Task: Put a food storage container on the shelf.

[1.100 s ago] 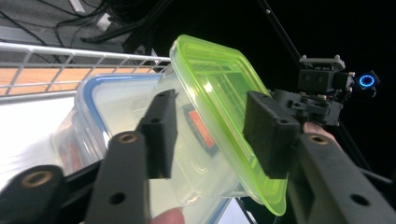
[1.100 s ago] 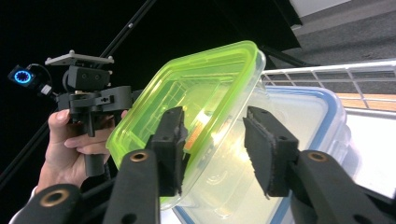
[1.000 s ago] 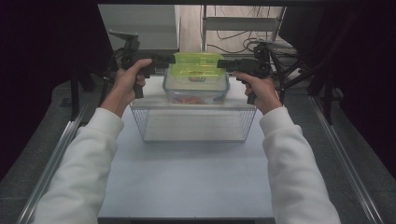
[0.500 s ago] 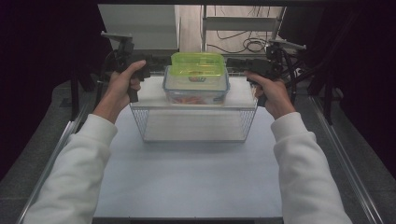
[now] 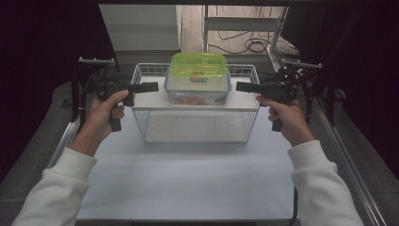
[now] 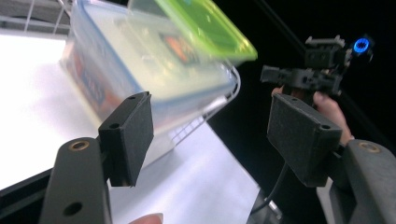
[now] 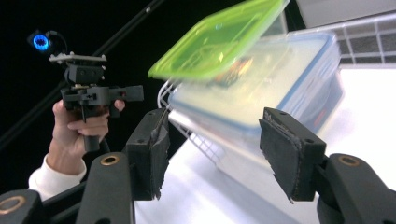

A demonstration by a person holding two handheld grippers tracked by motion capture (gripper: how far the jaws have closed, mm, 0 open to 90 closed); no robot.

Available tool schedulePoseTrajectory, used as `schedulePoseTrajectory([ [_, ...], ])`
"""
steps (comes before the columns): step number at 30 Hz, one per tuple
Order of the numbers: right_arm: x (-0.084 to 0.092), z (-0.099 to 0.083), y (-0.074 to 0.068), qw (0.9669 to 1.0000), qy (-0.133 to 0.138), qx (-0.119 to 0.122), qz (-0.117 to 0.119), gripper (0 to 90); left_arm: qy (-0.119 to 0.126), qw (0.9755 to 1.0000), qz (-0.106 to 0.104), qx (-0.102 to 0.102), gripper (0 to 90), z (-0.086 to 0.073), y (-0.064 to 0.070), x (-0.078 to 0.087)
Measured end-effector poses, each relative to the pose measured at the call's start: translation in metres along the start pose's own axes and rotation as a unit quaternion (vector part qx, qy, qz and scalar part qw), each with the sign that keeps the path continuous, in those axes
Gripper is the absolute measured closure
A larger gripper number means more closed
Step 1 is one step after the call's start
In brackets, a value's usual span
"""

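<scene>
**Boxes on the basket**

On top of the wire basket (image 5: 195, 123) sits a clear blue-rimmed food container (image 5: 197, 90), a green-lidded box (image 5: 198, 65) stacked on it. Both look rigid, smooth, probably slippery; grip the lower container's side walls. Left gripper (image 5: 151, 86) and right gripper (image 5: 242, 86) flank it, jaws apart, empty.

Two hands hold grippers beside a wire basket on a white table.

The left gripper (image 5: 149, 86) and the right gripper (image 5: 243, 86) point at each other, on either side of a clear box (image 5: 197, 88) with a green lid (image 5: 198, 65). The box sits on top of the wire basket (image 5: 195, 122). The table (image 5: 188, 179) is white.
</scene>
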State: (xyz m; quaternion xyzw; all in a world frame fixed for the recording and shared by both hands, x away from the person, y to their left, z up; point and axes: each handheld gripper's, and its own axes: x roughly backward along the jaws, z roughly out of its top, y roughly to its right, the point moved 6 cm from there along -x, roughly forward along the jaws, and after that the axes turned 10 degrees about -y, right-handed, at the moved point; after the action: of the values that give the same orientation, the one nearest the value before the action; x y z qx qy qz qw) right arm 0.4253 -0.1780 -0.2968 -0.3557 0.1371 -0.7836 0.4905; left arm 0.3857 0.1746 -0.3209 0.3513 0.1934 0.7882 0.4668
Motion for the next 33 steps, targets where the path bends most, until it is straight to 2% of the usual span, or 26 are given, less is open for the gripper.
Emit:
schedulePoseTrajectory([
  [2, 0.002, -0.010, -0.004, 1.0000, -0.003, 0.008, 0.000, 41.6, -0.006, 0.9999, 0.004, -0.012, 31.3, -0.012, 0.002, 0.001],
  [5, 0.003, -0.027, -0.008, 0.9998, -0.012, 0.019, -0.001, 40.8, -0.010, 0.9998, 0.002, -0.018, 31.6, -0.031, 0.003, 0.002],
  [9, 0.004, -0.053, -0.007, 0.9991, -0.022, 0.036, -0.009, 40.0, -0.024, 0.9993, 0.003, -0.029, 31.9, -0.061, -0.001, 0.001],
  [12, 0.004, -0.072, -0.002, 0.9984, -0.034, 0.042, -0.016, 40.0, -0.036, 0.9984, 0.023, -0.036, 31.8, -0.079, -0.008, -0.003],
  [15, 0.004, -0.093, 0.007, 0.9959, -0.060, 0.054, -0.041, 39.7, -0.053, 0.9964, 0.050, -0.045, 31.5, -0.097, -0.013, -0.006],
  [17, 0.004, -0.108, 0.012, 0.9944, -0.071, 0.060, -0.051, 39.6, -0.065, 0.9938, 0.073, -0.054, 31.5, -0.109, -0.016, -0.010],
  [19, 0.003, -0.123, 0.019, 0.9923, -0.081, 0.070, -0.063, 39.3, -0.075, 0.9928, 0.076, -0.055, 31.3, -0.120, -0.017, -0.014],
  [21, 0.001, -0.136, 0.025, 0.9919, -0.091, 0.064, -0.062, 39.1, -0.083, 0.9910, 0.087, -0.060, 31.3, -0.129, -0.018, -0.017],
  [24, -0.003, -0.153, 0.036, 0.9900, -0.105, 0.058, -0.074, 39.0, -0.096, 0.9885, 0.098, -0.064, 31.0, -0.141, -0.019, -0.024],
  [25, -0.004, -0.158, 0.039, 0.9885, -0.115, 0.058, -0.080, 39.0, -0.098, 0.9882, 0.098, -0.065, 31.0, -0.143, -0.020, -0.025],
  [31, -0.013, -0.175, 0.052, 0.9832, -0.144, 0.053, -0.100, 38.6, -0.113, 0.9849, 0.113, -0.066, 30.9, -0.156, -0.029, -0.033],
  [33, -0.014, -0.177, 0.055, 0.9826, -0.146, 0.052, -0.103, 38.6, -0.115, 0.9845, 0.116, -0.065, 30.9, -0.158, -0.031, -0.033],
])
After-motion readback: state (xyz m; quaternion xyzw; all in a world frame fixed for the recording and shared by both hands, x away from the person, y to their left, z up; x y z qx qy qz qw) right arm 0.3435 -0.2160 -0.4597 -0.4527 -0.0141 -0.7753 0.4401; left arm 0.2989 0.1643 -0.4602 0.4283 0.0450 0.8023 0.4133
